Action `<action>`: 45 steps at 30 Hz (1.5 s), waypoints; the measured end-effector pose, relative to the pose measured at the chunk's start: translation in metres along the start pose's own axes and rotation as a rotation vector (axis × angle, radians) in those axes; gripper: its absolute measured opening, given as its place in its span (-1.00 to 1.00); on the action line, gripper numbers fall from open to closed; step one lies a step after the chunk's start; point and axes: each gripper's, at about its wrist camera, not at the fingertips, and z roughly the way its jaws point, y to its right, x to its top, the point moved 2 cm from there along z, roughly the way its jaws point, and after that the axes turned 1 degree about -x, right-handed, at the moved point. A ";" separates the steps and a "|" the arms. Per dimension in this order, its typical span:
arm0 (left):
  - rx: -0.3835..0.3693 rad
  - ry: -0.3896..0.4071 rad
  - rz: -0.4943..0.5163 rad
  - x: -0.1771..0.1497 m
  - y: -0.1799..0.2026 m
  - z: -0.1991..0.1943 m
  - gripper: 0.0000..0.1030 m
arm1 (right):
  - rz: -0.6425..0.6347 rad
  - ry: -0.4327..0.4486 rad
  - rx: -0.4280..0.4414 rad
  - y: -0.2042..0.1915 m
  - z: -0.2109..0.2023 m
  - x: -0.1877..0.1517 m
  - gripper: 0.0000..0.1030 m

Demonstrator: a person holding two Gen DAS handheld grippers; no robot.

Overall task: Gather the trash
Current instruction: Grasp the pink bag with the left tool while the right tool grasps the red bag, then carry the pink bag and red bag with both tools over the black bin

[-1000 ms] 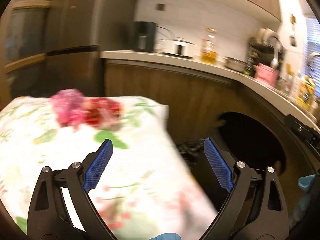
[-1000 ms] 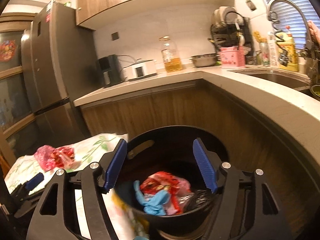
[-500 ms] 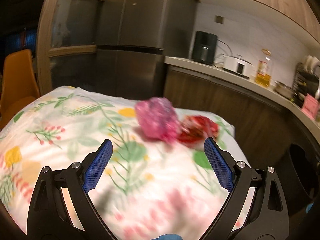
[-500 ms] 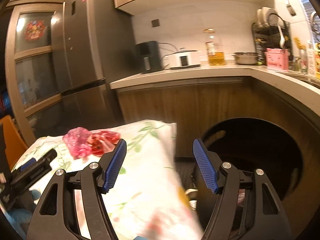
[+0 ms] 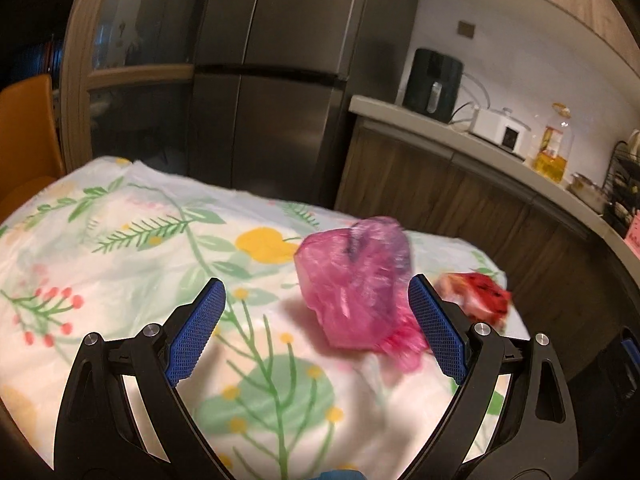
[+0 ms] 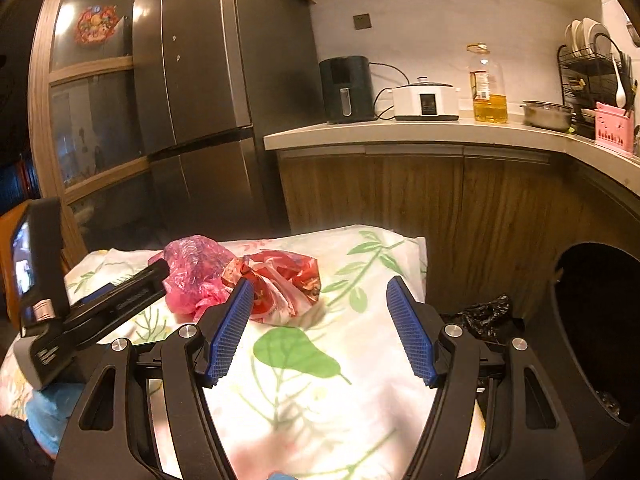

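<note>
A crumpled pink plastic bag lies on the floral tablecloth, with a red and white wrapper just to its right. My left gripper is open, and the pink bag sits ahead between its blue pads without touching them. In the right wrist view the pink bag and the red wrapper lie side by side. My right gripper is open over the cloth, with the wrapper just beyond its left pad. The left gripper's body comes in from the left beside the pink bag.
A black trash bin stands low at the right of the table, a black bag crumpled beside it. Behind are a steel fridge, a wooden counter with appliances and an oil bottle, and an orange chair at left.
Both grippers have swung left, away from the bin and over the table. The pink bag and red wrapper are now close in front of them. Both stay open.
</note>
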 end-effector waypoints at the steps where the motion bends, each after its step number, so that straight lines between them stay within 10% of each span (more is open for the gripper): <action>1: -0.023 -0.030 -0.023 0.002 -0.003 0.009 0.77 | -0.005 0.000 0.006 -0.003 0.005 0.002 0.33; 6: -0.057 -0.060 -0.074 0.005 -0.011 0.026 0.73 | -0.020 -0.017 0.030 -0.019 0.031 0.004 0.33; 18: -0.144 -0.127 -0.089 -0.007 -0.011 0.042 -0.92 | -0.065 -0.078 0.054 -0.044 0.070 -0.004 0.04; 29: -0.092 -0.060 -0.158 -0.012 -0.036 -0.005 -0.96 | -0.087 -0.148 0.092 -0.055 0.089 -0.010 -0.74; 45: -0.091 0.001 -0.116 -0.021 -0.031 -0.075 -0.96 | -0.055 -0.052 0.126 -0.039 0.001 0.004 -0.84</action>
